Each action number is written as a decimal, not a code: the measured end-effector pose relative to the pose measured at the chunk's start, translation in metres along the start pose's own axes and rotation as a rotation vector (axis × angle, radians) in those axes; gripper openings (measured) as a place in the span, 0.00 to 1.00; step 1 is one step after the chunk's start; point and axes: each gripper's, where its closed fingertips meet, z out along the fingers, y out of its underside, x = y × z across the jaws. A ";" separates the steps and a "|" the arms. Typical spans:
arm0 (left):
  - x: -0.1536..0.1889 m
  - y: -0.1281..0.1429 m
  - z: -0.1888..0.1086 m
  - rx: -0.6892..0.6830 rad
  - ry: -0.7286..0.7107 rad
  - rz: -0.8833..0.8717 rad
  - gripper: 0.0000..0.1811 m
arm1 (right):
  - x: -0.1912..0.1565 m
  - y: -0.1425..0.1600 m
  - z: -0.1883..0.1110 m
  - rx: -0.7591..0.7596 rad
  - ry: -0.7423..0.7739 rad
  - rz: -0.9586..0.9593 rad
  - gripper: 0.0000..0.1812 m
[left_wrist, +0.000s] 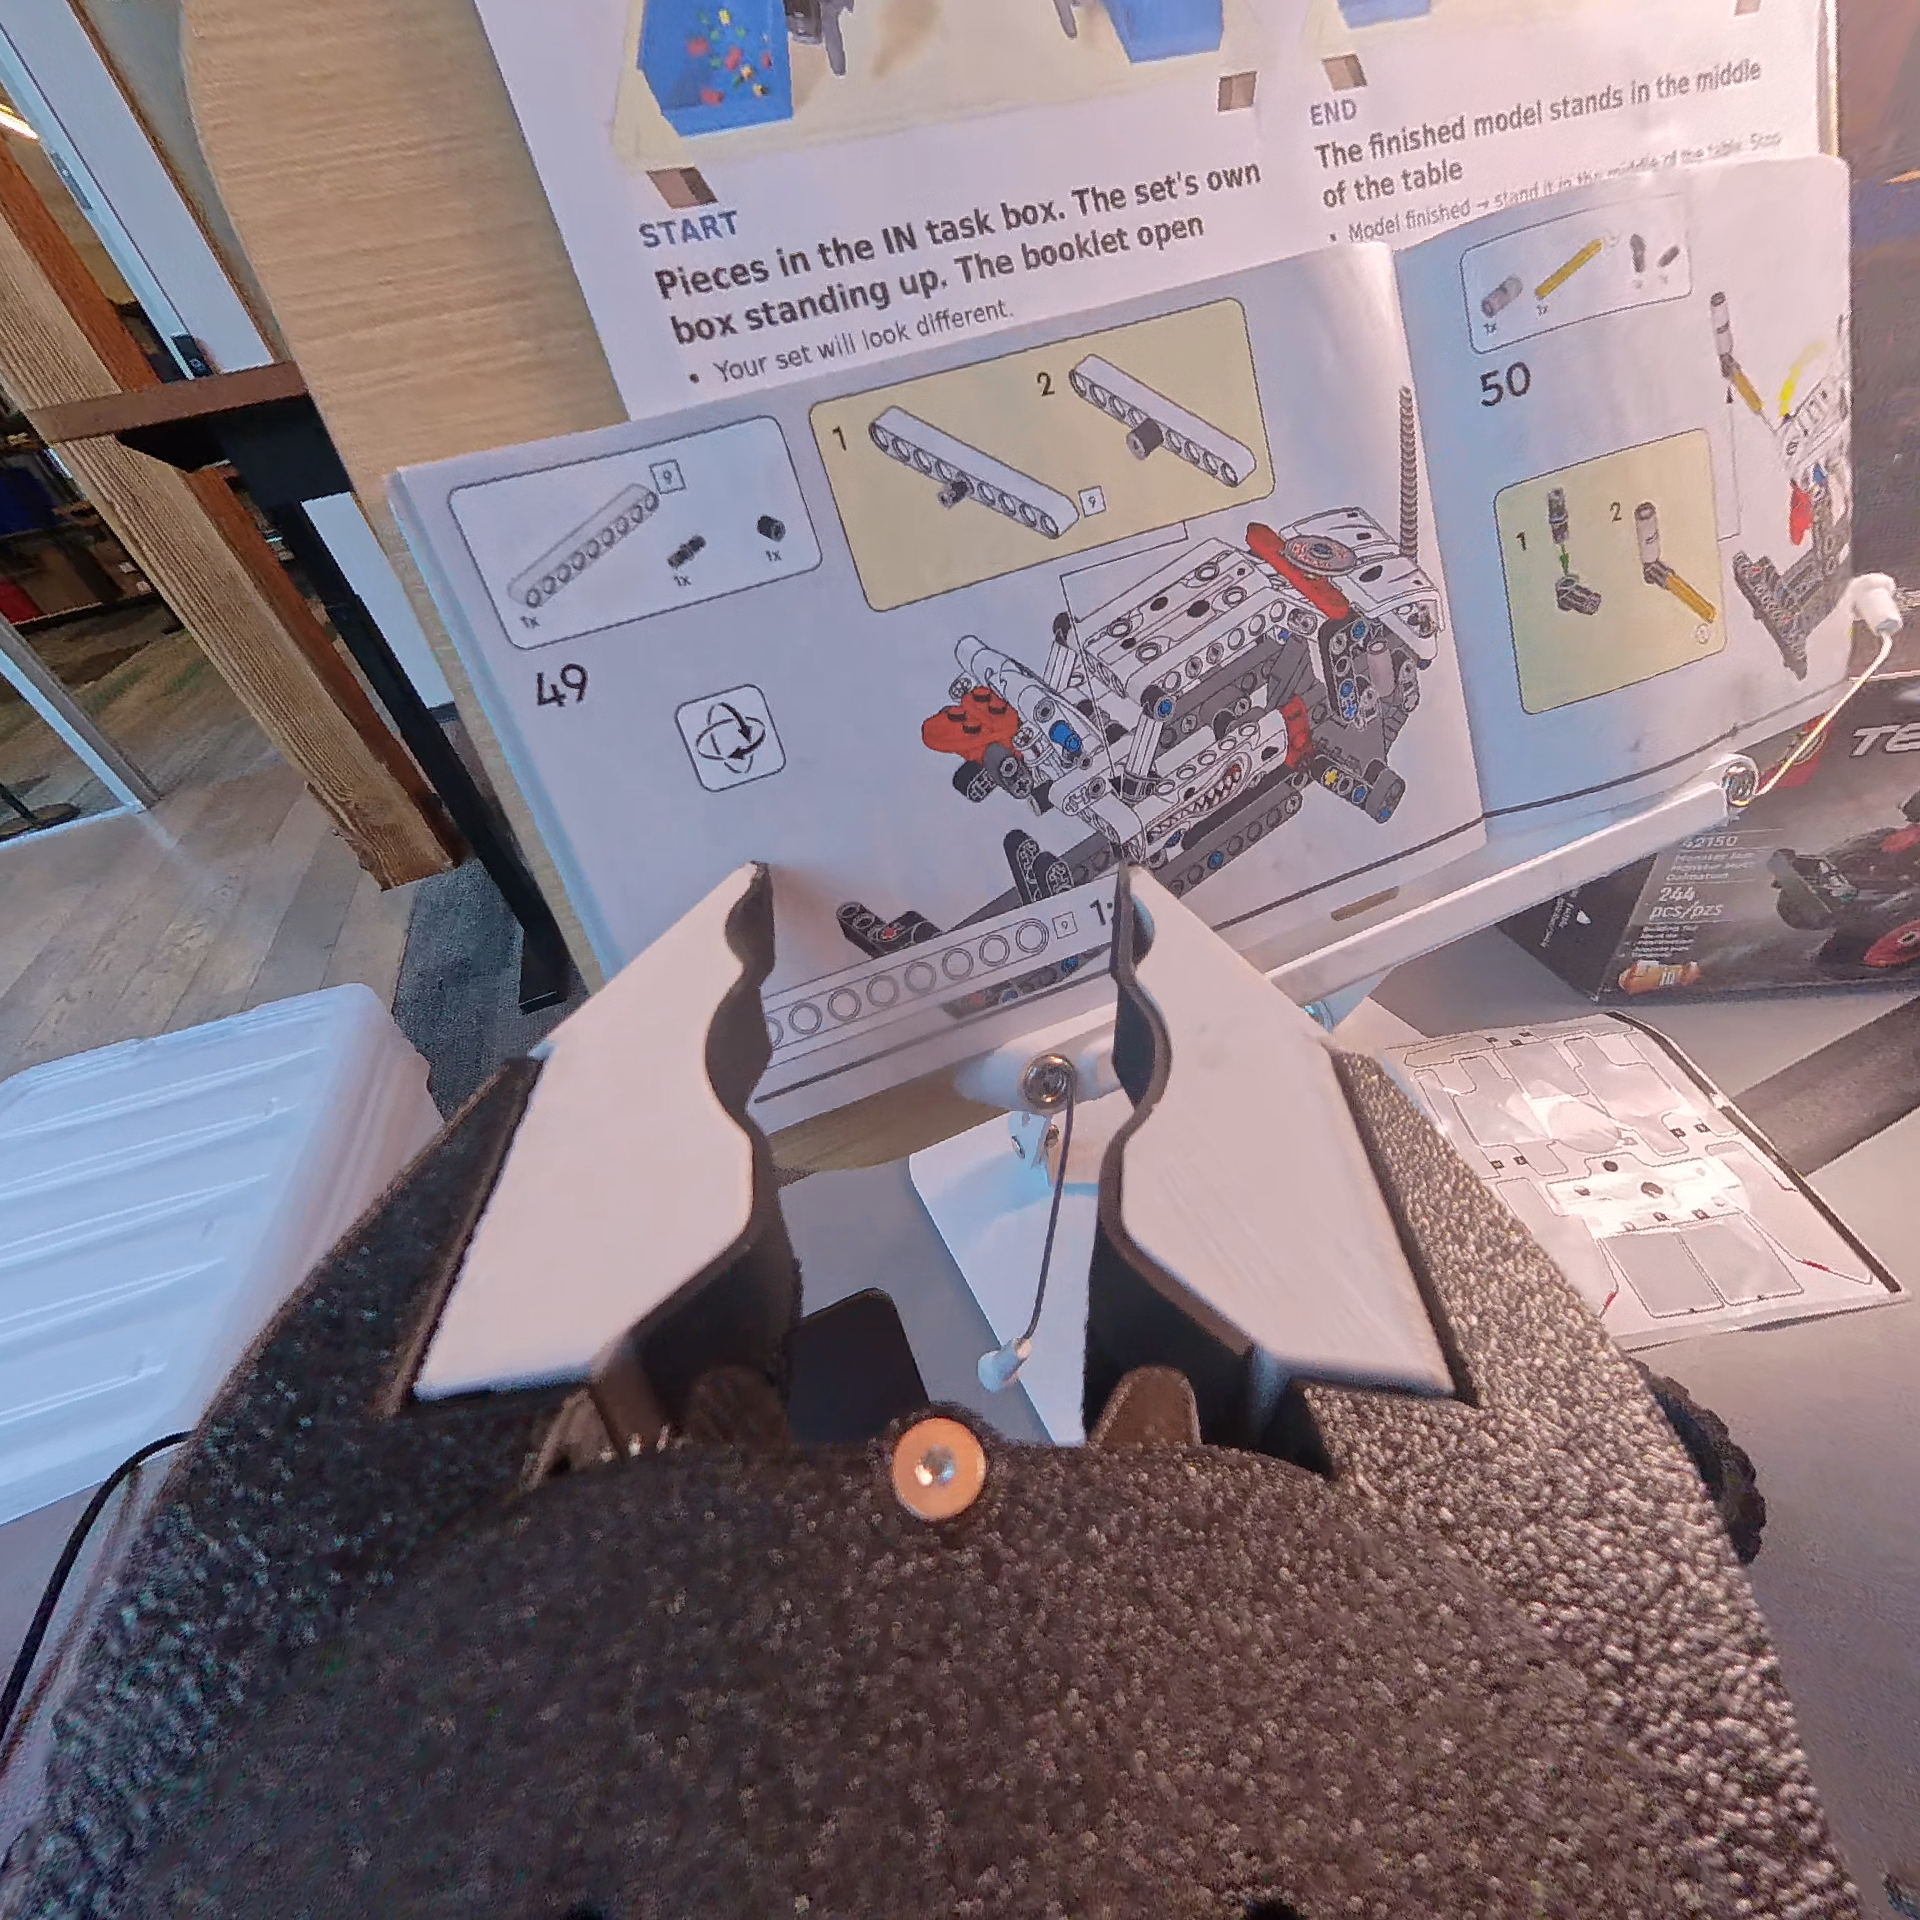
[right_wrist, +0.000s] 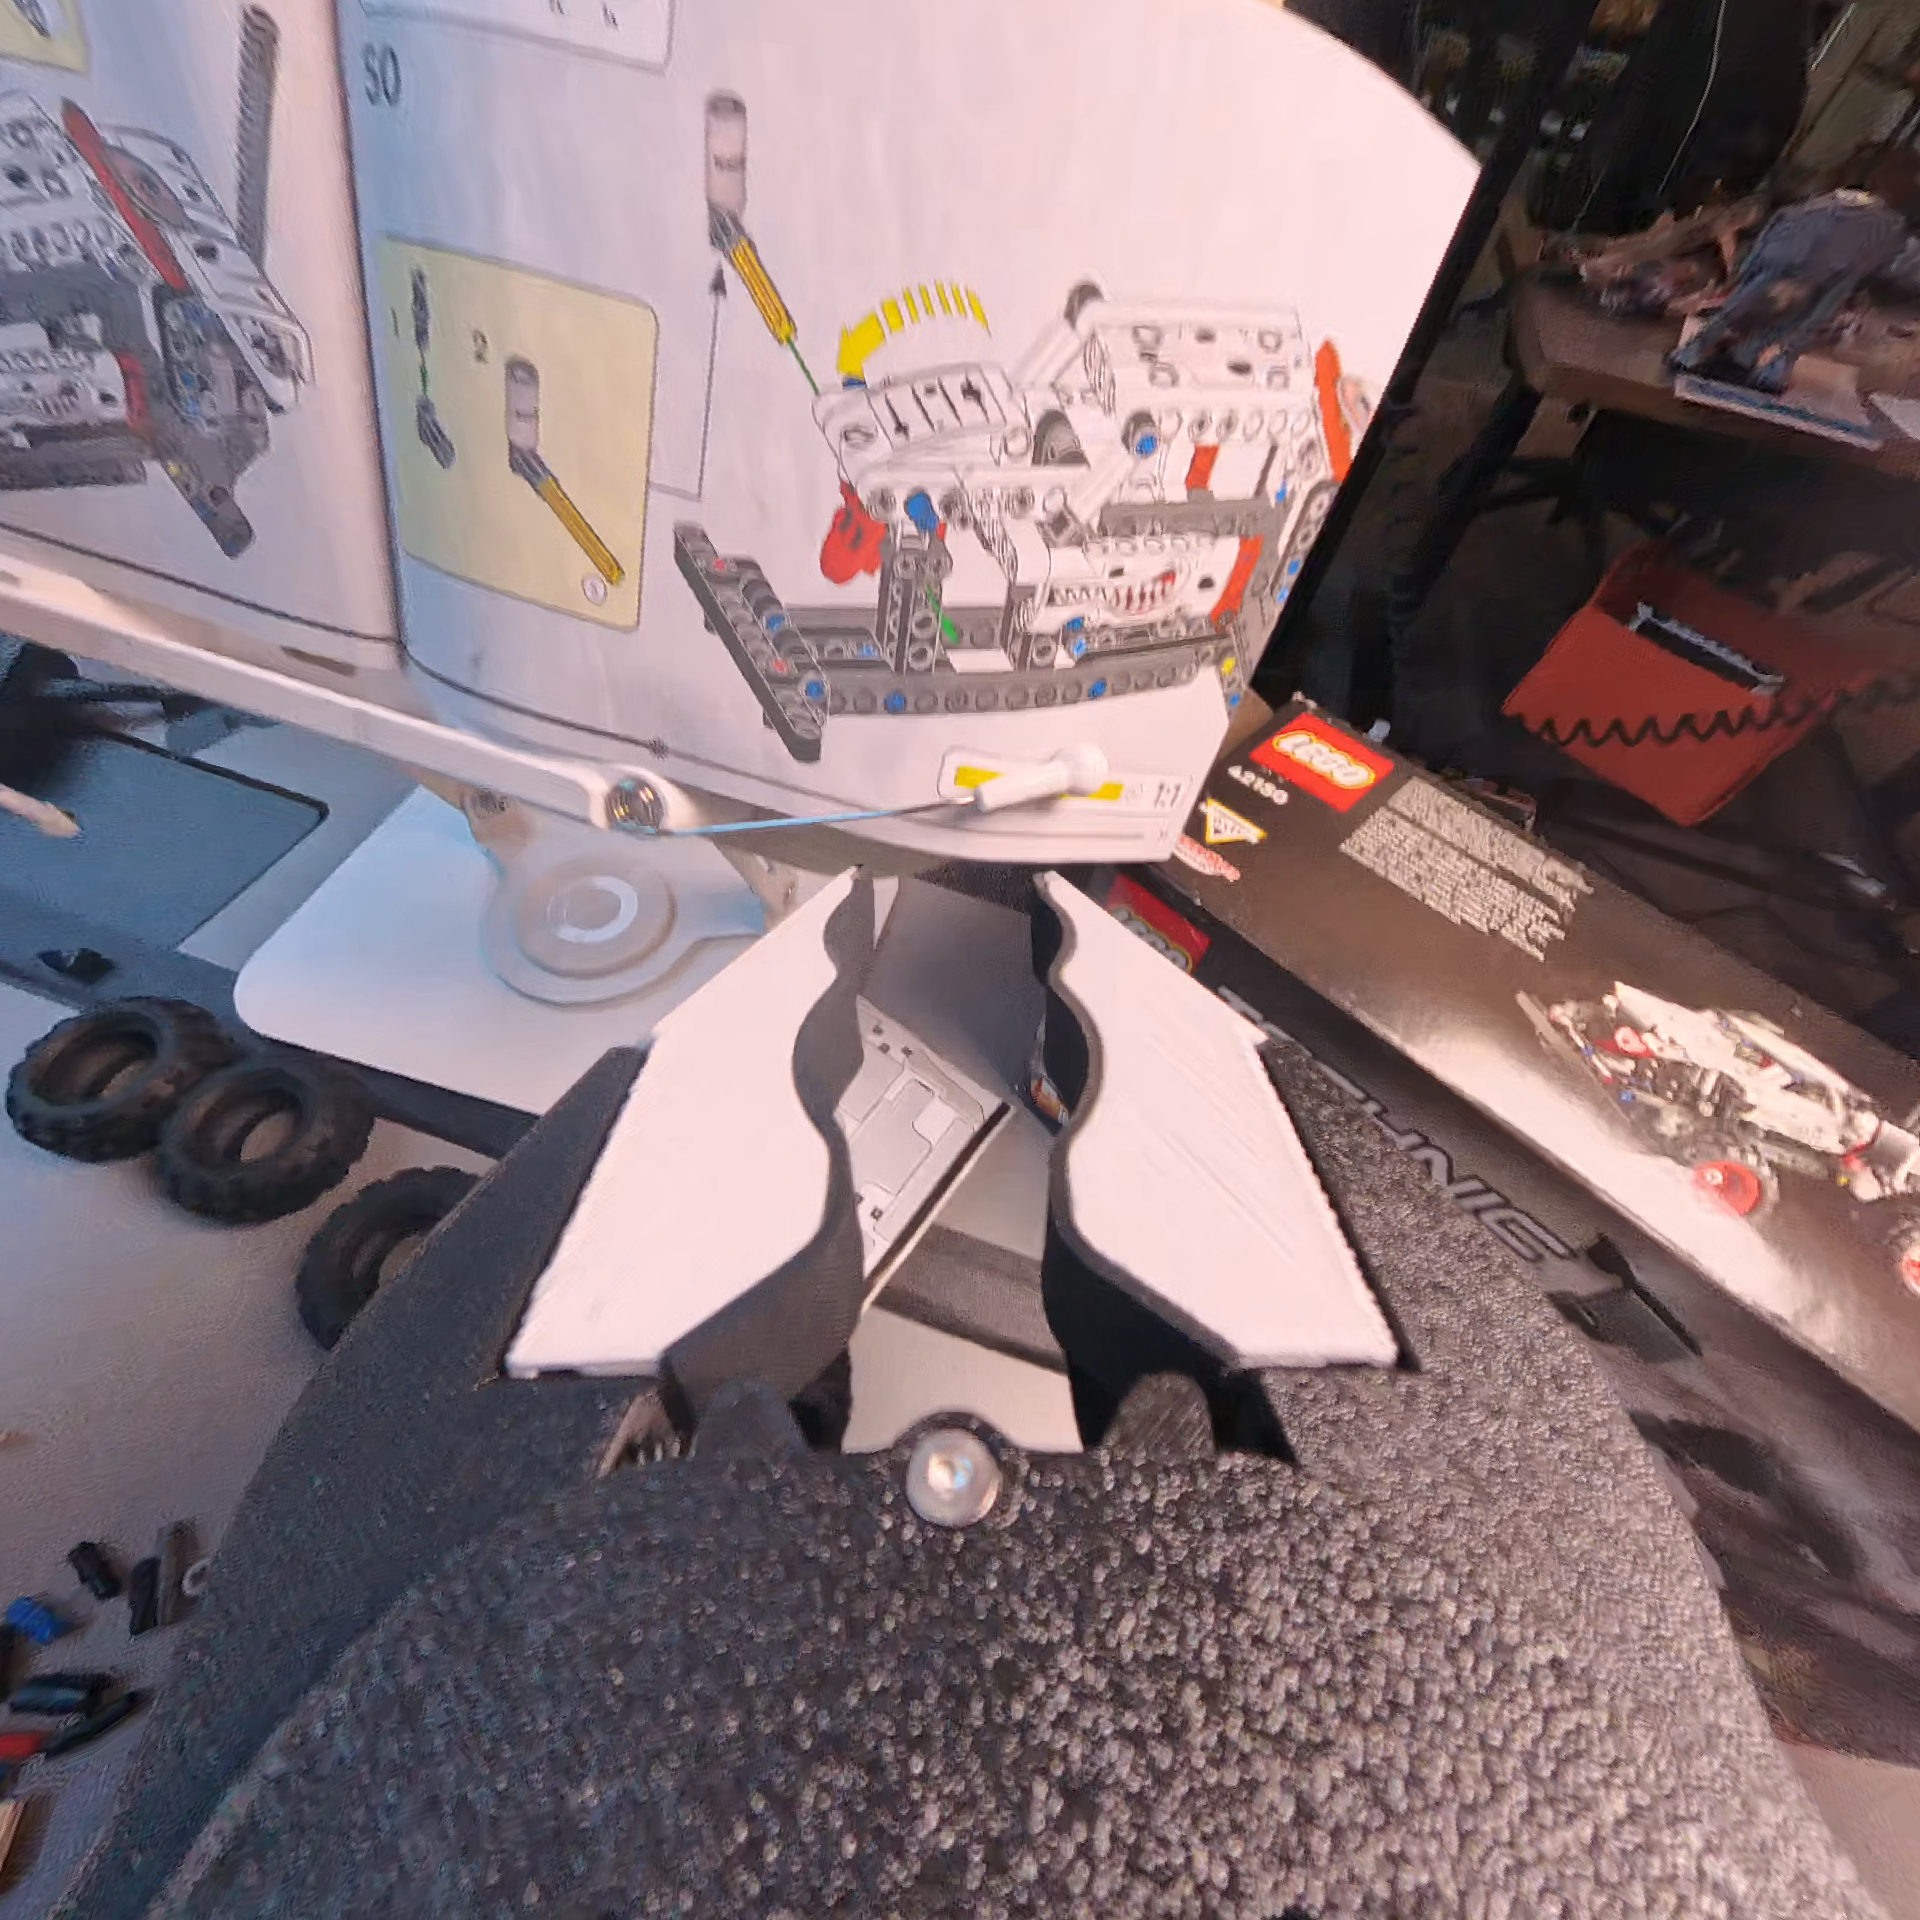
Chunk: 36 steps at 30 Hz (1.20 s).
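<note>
An open building-instruction booklet (left_wrist: 935, 644) stands on a white book stand (left_wrist: 1507, 831), held by wire page clips (left_wrist: 1881, 613). My left gripper (left_wrist: 940, 883) is open and empty, its tips just in front of the booklet's lower edge. My right gripper (right_wrist: 945, 883) is open and empty, just below the bottom edge of the booklet's right page (right_wrist: 935, 416), beside the right clip (right_wrist: 1039, 779). A sticker sheet (right_wrist: 904, 1122) lies on the table between the right fingers.
The set's black box (right_wrist: 1455, 883) leans right of the stand. A sticker sheet (left_wrist: 1642, 1164) lies flat. Black tyres (right_wrist: 187, 1101) and small loose pieces (right_wrist: 94, 1621) lie at the left. A white bin (left_wrist: 177, 1195) is left of the stand. A printed poster (left_wrist: 987, 208) stands behind.
</note>
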 end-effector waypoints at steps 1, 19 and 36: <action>0.002 0.000 0.001 -0.002 -0.003 0.003 0.37 | 0.003 0.007 -0.003 -0.013 0.008 -0.002 0.17; 0.022 0.004 0.008 -0.026 -0.067 0.111 0.01 | -0.061 0.012 -0.030 0.051 -0.068 -0.285 0.16; 0.167 -0.058 -0.022 0.140 0.470 -0.095 0.07 | -0.083 -0.015 -0.041 0.230 -0.039 -0.370 0.41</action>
